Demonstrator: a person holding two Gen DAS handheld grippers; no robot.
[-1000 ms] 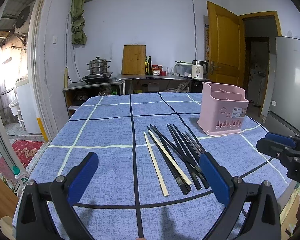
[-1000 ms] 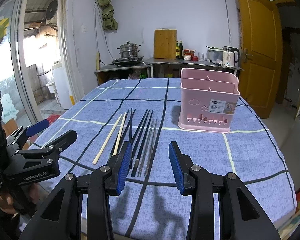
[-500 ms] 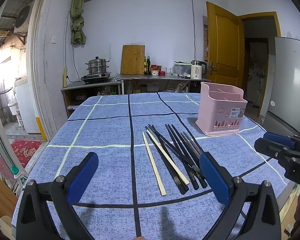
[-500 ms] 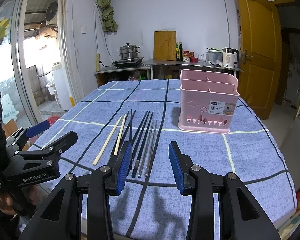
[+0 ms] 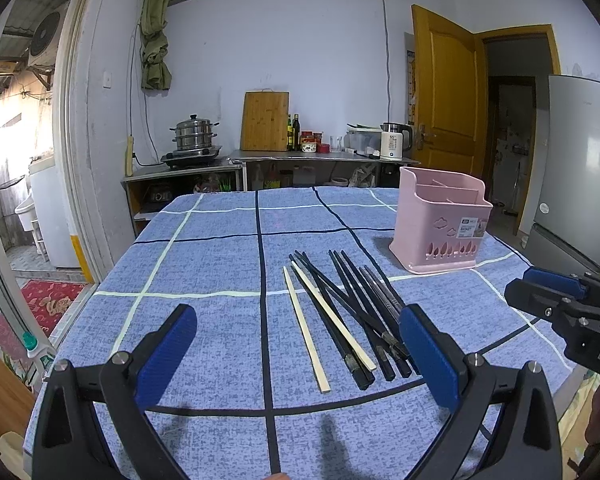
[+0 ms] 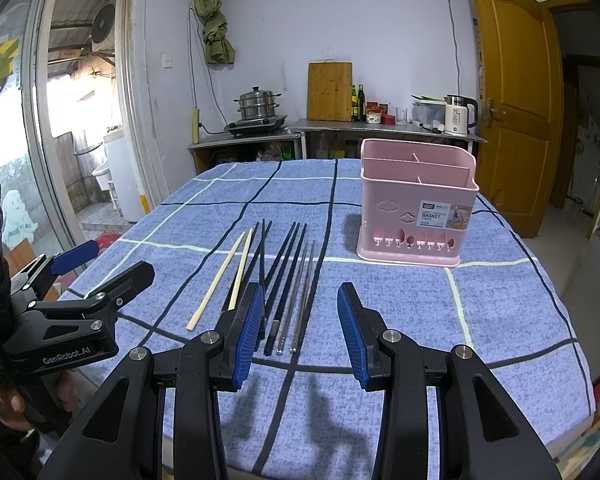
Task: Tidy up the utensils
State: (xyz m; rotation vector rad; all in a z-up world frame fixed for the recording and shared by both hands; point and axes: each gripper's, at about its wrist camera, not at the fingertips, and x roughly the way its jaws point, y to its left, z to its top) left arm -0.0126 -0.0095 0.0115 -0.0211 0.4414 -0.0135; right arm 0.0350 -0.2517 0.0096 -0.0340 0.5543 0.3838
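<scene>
Several chopsticks (image 5: 340,312) (image 6: 278,276) lie side by side mid-table: two pale wooden ones (image 6: 220,280), black ones (image 6: 288,264) and two metal ones (image 6: 304,292). A pink divided utensil basket (image 5: 442,224) (image 6: 416,208) stands upright to their right, empty as far as I can see. My left gripper (image 5: 300,344) is open wide above the near ends of the chopsticks. My right gripper (image 6: 300,320) is open too, hovering over the near ends of the black and metal chopsticks. Each gripper shows at the edge of the other's view.
The table wears a blue checked cloth (image 5: 204,256) (image 6: 420,312); its near edge drops off close below the grippers. Behind stand a counter with a kettle (image 6: 458,118), bottles, a cutting board (image 5: 265,120) and a steamer pot (image 5: 194,134). A fridge (image 5: 580,168) stands right.
The views have barely shifted; both grippers stay open and the chopsticks and basket have not moved.
</scene>
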